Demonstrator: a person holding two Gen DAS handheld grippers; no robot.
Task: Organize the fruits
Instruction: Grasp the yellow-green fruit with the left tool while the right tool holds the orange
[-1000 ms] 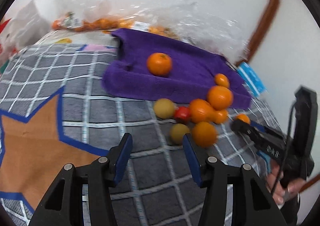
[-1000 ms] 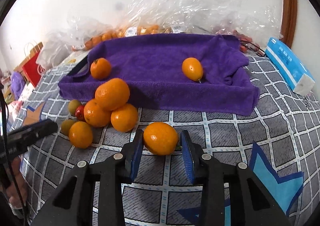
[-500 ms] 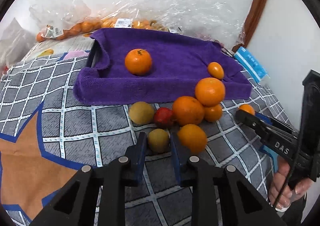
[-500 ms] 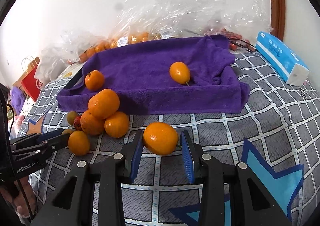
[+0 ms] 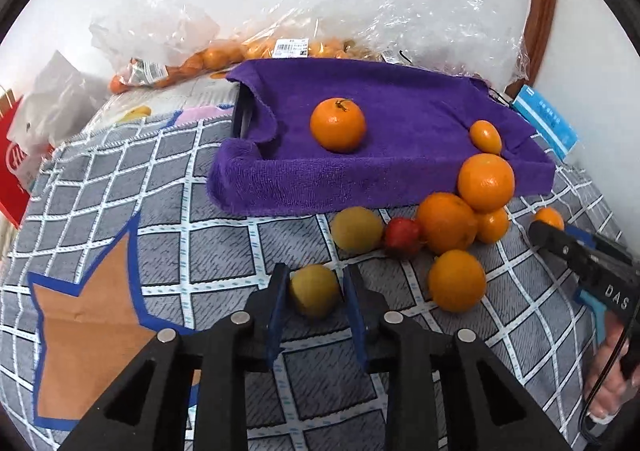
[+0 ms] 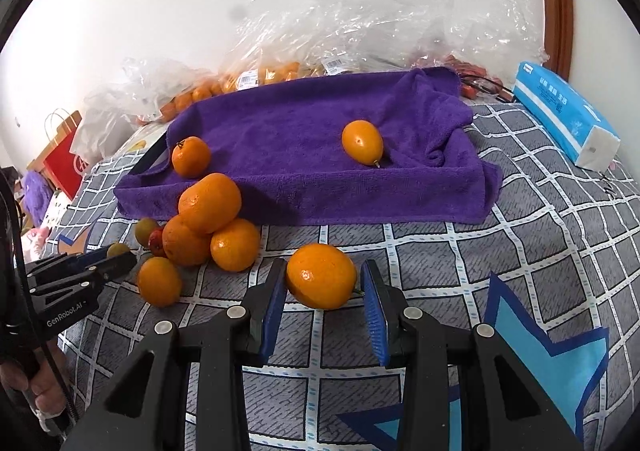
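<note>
My left gripper is shut on a small yellow-green fruit just above the checked blanket. My right gripper is shut on an orange, held off the blanket. A purple towel-lined tray holds a round orange at its left and an oval orange fruit at its right. In front of the tray lies a pile of oranges with a red fruit and another yellow-green fruit. A lone orange lies nearer.
Clear plastic bags of small oranges lie behind the tray against the wall. A blue tissue pack lies at the right. A red paper bag stands at the far left. The blanket spreads all around.
My left gripper moved in from open, closed on the yellow-green fruit and lifted it slightly. My right gripper kept its orange and rose a little.
</note>
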